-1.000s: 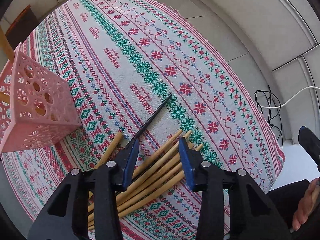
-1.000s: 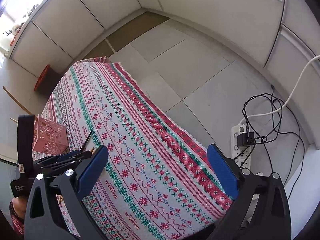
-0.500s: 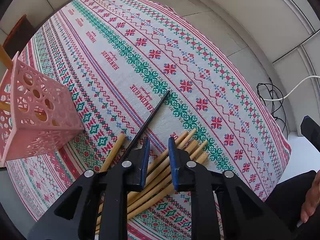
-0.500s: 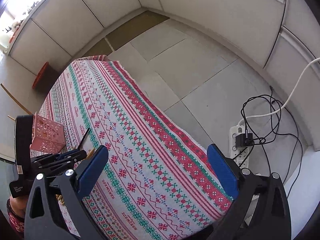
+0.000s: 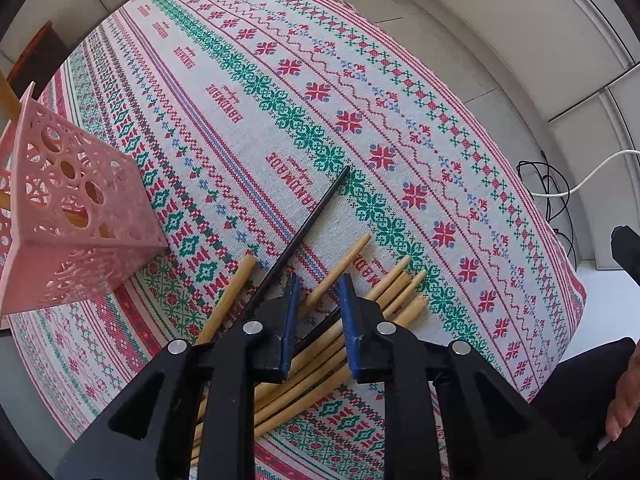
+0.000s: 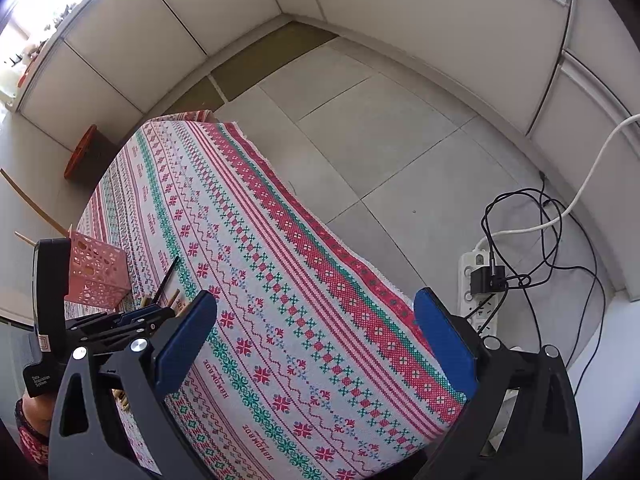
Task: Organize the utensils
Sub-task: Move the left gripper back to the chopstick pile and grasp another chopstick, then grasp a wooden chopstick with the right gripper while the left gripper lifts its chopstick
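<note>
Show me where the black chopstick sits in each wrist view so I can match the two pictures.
Left wrist view: the black chopstick runs diagonally through the centre, tip up-right, lower end behind the left tool.
Right wrist view: only its upper part shows, small, at mid-left, beyond the left tool.
Shared landmark: the pink basket, left of the chopstick in both.

floor: grey tiles (image 6: 384, 128), ahead of the right gripper
walls: pale panels (image 6: 420, 4) beyond
surface: cross-stitch cloth (image 6: 288, 280)
power strip (image 6: 478, 280): right, with cables (image 6: 560, 248)
</note>
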A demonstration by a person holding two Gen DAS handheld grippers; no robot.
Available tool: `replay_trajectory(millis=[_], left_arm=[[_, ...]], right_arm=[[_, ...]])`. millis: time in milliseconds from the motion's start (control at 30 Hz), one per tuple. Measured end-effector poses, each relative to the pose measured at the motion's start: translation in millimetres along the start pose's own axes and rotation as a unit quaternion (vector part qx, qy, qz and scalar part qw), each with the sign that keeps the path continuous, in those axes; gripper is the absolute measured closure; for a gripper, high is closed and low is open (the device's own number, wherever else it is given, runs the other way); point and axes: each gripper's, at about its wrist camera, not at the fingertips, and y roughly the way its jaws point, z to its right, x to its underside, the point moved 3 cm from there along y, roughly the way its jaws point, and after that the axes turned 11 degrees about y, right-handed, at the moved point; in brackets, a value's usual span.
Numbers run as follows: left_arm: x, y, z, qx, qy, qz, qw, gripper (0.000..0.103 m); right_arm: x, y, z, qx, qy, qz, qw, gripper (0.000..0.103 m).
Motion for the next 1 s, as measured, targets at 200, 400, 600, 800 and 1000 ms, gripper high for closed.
replay_trajectory(millis=[200, 400, 600, 800, 1000], left_arm=[[-1.1, 8.3, 11.6, -0.015, 0.008, 0.001, 0.9999, 0.085], [22.8, 9.7, 30.6, -0.011, 0.005, 0.032, 0.9994, 0.088], [60.9, -19.7, 23.4, 0.015, -0.036, 0.075, 0.9964, 0.093], [99.8, -71.6, 3.7, 0.013, -0.064, 0.139, 0.9882, 0.096], [134.1, -120.1, -9.3, 0.022, -0.079, 0.204, 0.9755, 0.097]], right_arm=[[1.2, 1.0, -2.2, 0.002, -0.008, 0.0, 1.0, 0.007], [2.2, 4.4, -4.0, 0.001, -0.003, -0.009, 1.0, 0.007], [10.3, 10.6, -16.7, 0.002, -0.01, -0.02, 1.0, 0.007], [28.3, 31.7, -35.1, -0.03, 0.015, -0.092, 0.995, 0.022], [55.1, 57.1, -74.7, -0.03, 0.012, -0.143, 0.989, 0.051]])
